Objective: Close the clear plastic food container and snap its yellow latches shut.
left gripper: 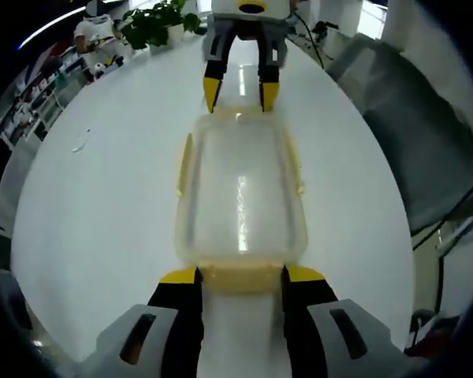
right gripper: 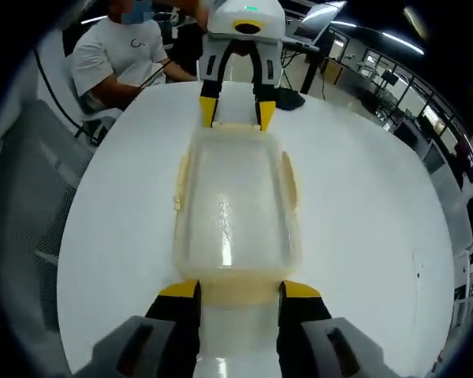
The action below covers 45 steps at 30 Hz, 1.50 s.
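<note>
Container (left gripper: 240, 197) on white table (left gripper: 102, 205) | office room | left claw (left gripper: 240, 276), right claw (right gripper: 239, 287) both apart, at end latches.

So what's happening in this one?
A person works a clear plastic food container on a white table with two handheld grippers. The left gripper and right gripper sit at opposite short ends, each straddling a yellow end latch. The lid looks on; the side latches seem still flared out.
</note>
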### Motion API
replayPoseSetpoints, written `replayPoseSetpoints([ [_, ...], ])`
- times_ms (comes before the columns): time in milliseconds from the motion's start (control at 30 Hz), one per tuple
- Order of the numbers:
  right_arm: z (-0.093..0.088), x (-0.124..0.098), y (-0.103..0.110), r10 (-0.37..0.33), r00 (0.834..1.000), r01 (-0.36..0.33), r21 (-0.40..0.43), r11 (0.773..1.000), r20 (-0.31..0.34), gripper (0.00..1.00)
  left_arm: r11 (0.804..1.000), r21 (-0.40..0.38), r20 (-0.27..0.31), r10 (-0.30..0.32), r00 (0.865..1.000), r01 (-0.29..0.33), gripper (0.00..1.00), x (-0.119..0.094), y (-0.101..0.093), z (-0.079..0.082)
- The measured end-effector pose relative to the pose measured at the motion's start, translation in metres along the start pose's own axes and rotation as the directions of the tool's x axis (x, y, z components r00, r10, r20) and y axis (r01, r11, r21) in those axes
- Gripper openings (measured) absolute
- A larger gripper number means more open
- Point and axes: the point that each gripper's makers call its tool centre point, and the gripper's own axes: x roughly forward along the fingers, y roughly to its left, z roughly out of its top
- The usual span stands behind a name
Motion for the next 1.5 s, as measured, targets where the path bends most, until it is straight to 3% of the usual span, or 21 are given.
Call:
replayPoseSetpoints([
  [300,0.008,-0.031,0.003,0.034,0.999,-0.034,-0.001,0.999,0.024,0.36,1.0,-0.011,0.018,-0.008,1.0,0.008,0.37,-0.025,-0.009,0.023],
  [700,-0.004,-0.074,0.003,0.036,0.999,-0.036,-0.003,0.999,0.038,0.36,1.0,-0.018,0.019,-0.004,1.0,0.005,0.37,-0.036,-0.011,0.067],
  [1267,-0.058,-0.124,0.008,0.006,1.0,-0.007,0.024,1.0,0.014,0.36,1.0,0.003,0.01,-0.02,1.0,0.02,0.37,-0.011,-0.014,0.136],
  [1500,-0.091,-0.135,0.009,0.005,1.0,-0.004,0.03,1.0,-0.013,0.36,0.999,0.011,0.0,-0.032,0.999,0.032,0.37,0.008,-0.015,0.161],
])
